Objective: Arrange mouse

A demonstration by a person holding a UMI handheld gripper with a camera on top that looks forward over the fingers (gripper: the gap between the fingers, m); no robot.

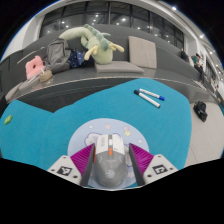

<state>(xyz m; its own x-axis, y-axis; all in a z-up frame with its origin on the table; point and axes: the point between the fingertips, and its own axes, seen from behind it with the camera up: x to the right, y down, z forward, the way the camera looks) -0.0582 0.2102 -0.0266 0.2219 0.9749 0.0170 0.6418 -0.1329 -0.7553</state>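
A grey and white mouse (108, 162) with an orange scroll wheel sits between my gripper's (110, 150) fingers. Both magenta pads (82, 157) press against its sides, so the gripper is shut on it. The mouse is over the near part of a blue desk mat (50, 125), above a pale round patch printed on the mat. I cannot tell whether the mouse rests on the mat or is held just above it.
Two white and blue markers (150, 97) lie on the mat beyond the fingers to the right. A small black object (201, 110) sits further right. Behind the table is a grey sofa (140, 55) with a plush toy (95, 42) and a pink bag (35, 67).
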